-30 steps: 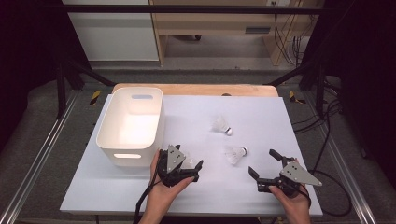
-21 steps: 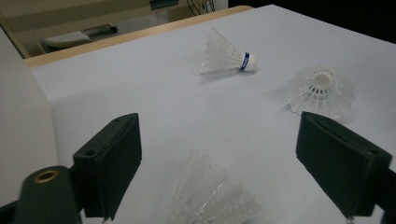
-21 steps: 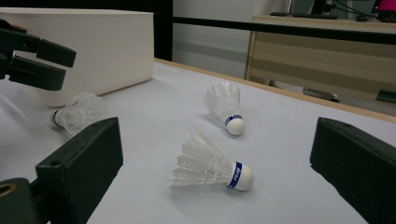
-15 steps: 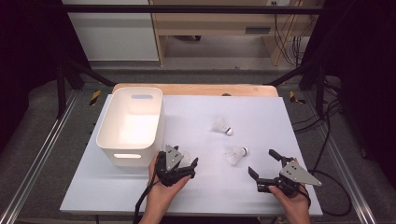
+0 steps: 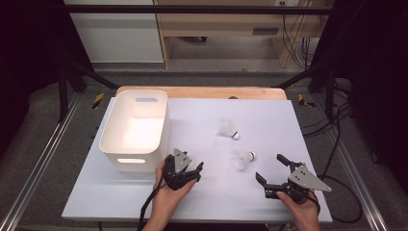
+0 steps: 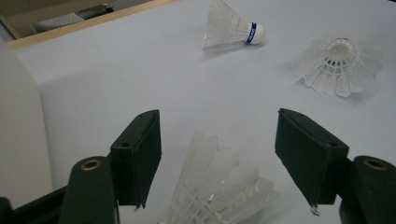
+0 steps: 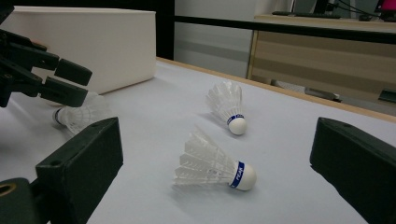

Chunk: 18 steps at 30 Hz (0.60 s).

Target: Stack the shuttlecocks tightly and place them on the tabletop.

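Note:
Three white shuttlecocks lie on the pale table (image 5: 207, 197). My left gripper (image 5: 191, 166) sits just right of the white bin (image 5: 134, 130). Its jaws have just been closing with one shuttlecock (image 6: 219, 186) between them, feathers pointing away; a gap shows on both sides, so the pads do not touch it. The other two shuttlecocks (image 6: 233, 30) (image 6: 341, 65) lie farther off. My right gripper (image 5: 268, 166) rests open at the front right, aimed at the nearer shuttlecock (image 7: 215, 165), with the second one (image 7: 229, 109) behind it.
The bin stands upright at the left of the table and looks empty in the high view. A wooden strip (image 5: 202, 91) runs along the table's far edge. Cables trail from both grippers over the front edge.
The left gripper's jaws have narrowed around the shuttlecock near the bin. Both hands have stayed about where they were, and the two loose shuttlecocks have not moved.

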Tool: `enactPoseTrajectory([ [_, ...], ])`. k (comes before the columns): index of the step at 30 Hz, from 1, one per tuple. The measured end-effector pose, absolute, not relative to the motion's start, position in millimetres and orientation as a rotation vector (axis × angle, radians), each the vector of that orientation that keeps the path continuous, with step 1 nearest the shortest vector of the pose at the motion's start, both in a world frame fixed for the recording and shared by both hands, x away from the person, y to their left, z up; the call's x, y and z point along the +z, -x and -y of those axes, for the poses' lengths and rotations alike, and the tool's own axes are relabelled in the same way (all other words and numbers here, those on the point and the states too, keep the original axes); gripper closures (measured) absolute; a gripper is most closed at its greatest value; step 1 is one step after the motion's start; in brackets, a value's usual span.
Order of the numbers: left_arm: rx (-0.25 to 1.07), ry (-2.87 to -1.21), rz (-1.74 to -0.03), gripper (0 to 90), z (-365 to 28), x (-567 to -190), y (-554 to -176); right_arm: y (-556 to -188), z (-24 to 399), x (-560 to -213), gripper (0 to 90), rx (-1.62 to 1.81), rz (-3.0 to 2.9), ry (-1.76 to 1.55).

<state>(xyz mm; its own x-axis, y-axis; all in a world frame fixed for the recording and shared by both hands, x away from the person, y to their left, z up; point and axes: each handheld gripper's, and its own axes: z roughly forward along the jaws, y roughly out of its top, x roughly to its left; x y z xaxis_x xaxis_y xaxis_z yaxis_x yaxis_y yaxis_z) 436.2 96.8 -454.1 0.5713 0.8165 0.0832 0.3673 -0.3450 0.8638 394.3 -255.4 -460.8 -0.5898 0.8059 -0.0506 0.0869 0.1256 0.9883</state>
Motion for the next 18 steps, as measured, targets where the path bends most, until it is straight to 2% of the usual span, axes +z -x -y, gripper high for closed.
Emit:
enactPoseTrajectory([
  [13, 0.643, -1.973, -0.945, 35.8, -93, -462, -440, -394, 255, -461, 3.1, 1.516, -1.805, -0.863],
  [18, 0.639, -1.989, -0.957, 41.4, -94, -466, -441, -394, 254, -461, 3.1, 1.521, -1.808, -0.863],
])
